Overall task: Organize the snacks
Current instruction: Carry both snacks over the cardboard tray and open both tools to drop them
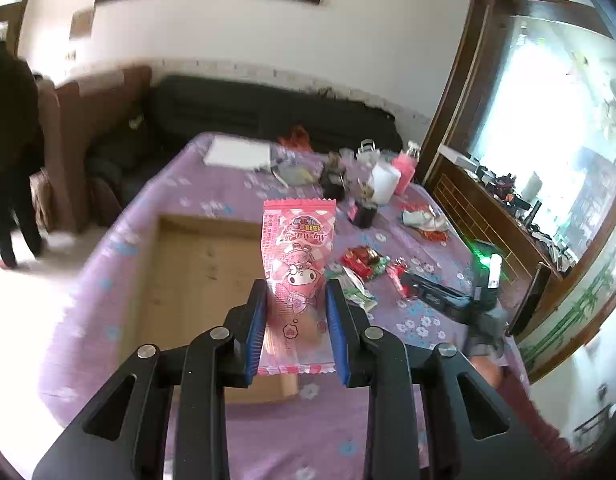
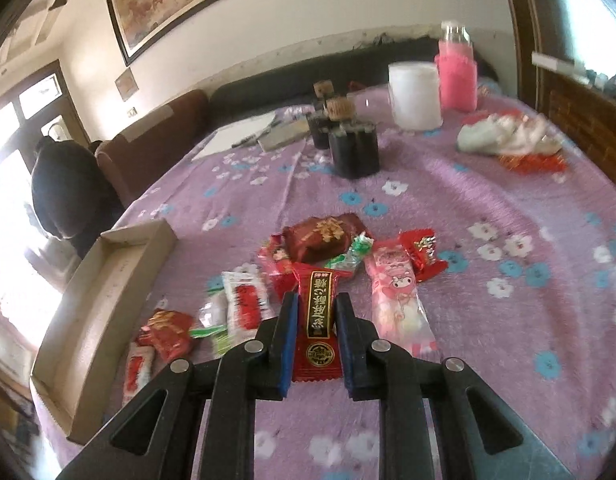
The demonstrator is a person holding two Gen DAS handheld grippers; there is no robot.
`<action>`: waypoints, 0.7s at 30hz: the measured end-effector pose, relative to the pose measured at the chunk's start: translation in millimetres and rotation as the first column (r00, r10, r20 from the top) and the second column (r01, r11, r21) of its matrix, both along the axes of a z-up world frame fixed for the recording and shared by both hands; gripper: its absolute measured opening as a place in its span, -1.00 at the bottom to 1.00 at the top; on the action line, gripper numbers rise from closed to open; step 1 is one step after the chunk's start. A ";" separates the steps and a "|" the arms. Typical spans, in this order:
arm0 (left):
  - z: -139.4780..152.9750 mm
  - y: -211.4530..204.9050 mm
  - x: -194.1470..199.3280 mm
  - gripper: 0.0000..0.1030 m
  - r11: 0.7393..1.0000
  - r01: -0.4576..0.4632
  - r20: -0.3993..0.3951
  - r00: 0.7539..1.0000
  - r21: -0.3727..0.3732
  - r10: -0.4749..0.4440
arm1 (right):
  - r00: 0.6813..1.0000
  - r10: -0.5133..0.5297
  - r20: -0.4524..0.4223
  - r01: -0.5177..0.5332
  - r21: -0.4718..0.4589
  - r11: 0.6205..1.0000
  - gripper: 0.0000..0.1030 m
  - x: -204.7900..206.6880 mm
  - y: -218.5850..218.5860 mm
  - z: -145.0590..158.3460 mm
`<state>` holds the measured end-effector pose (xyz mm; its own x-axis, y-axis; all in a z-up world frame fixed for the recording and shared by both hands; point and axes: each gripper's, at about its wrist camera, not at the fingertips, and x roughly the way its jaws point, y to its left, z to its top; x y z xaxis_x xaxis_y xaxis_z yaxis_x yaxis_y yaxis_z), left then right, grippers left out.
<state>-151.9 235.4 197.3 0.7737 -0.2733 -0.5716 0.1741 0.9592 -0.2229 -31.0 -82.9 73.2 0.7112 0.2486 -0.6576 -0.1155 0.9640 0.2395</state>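
My left gripper [image 1: 295,292] is shut on a pink cartoon snack packet [image 1: 297,256], held up above the shallow cardboard box [image 1: 195,264] on the purple flowered table. My right gripper [image 2: 316,304] is shut on a red candy bar with a black and gold label [image 2: 318,312], lifted just over the snack pile. That pile [image 2: 324,240] holds red, green and white wrappers and a second pink cartoon packet [image 2: 400,296]. The cardboard box [image 2: 103,300] lies to the left of the pile. The other gripper [image 1: 460,292] shows at the right of the left wrist view.
Dark jars with cork lids [image 2: 354,148], a white cup [image 2: 414,96], a pink bottle [image 2: 456,76] and crumpled wrappers [image 2: 512,136] stand at the table's far side. Papers [image 2: 239,132] lie far left. A person [image 1: 7,152] stands by the sofa beyond the table.
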 end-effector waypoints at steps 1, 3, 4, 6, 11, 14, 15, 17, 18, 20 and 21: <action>10.1 7.0 -7.0 -0.50 1.000 -0.009 0.020 1.000 0.020 0.009 | 1.000 0.014 0.007 -0.014 0.008 1.000 -0.63 -11.2 5.9 12.1; 29.1 21.8 -14.8 -0.49 0.998 -0.040 0.052 0.998 0.054 0.038 | 0.997 0.068 0.042 -0.068 0.015 0.998 -0.63 -37.7 23.5 51.2; 41.0 30.7 -17.5 -0.49 0.996 -0.062 0.068 0.996 0.069 0.057 | 0.994 0.086 0.061 -0.087 0.010 0.996 -0.63 -46.4 29.3 66.3; 64.3 47.1 -24.6 -0.49 0.990 -0.109 0.106 0.989 0.091 0.099 | 0.982 0.143 0.124 -0.144 -0.004 0.990 -0.63 -69.9 46.8 112.7; 127.4 90.3 -29.4 -0.49 0.959 -0.255 0.196 0.953 0.119 0.229 | 0.928 0.230 0.292 -0.222 -0.061 0.973 -0.64 -107.9 91.5 238.4; 151.7 107.9 -16.3 -0.49 0.934 -0.332 0.220 0.928 0.131 0.299 | 0.904 0.238 0.354 -0.225 -0.080 0.971 -0.64 -110.3 113.1 297.5; 156.9 112.5 -7.1 -0.49 0.926 -0.352 0.222 0.922 0.138 0.317 | 0.901 0.231 0.367 -0.212 -0.092 0.973 -0.64 -105.5 123.0 314.6; 157.8 118.8 10.7 -0.49 0.914 -0.377 0.211 0.915 0.149 0.343 | 0.904 0.221 0.366 -0.202 -0.090 0.975 -0.64 -91.3 136.6 333.8; 154.5 122.1 26.3 -0.49 0.912 -0.384 0.193 0.915 0.148 0.354 | 0.912 0.212 0.350 -0.193 -0.088 0.977 -0.64 -77.7 146.4 340.7; 140.2 122.5 43.0 -0.49 0.916 -0.378 0.156 0.921 0.130 0.358 | 0.930 0.206 0.303 -0.191 -0.081 0.978 -0.64 -54.6 161.7 340.1; 128.4 122.9 52.5 -0.49 0.922 -0.369 0.132 0.926 0.117 0.354 | 0.938 0.214 0.272 -0.202 -0.075 0.977 -0.64 -40.4 170.2 330.9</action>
<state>-99.5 358.3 325.8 0.8631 0.1115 -0.4925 -0.1750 0.9809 -0.0845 -71.5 87.3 404.0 0.8021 0.3851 -0.4565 -0.3700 0.9204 0.1264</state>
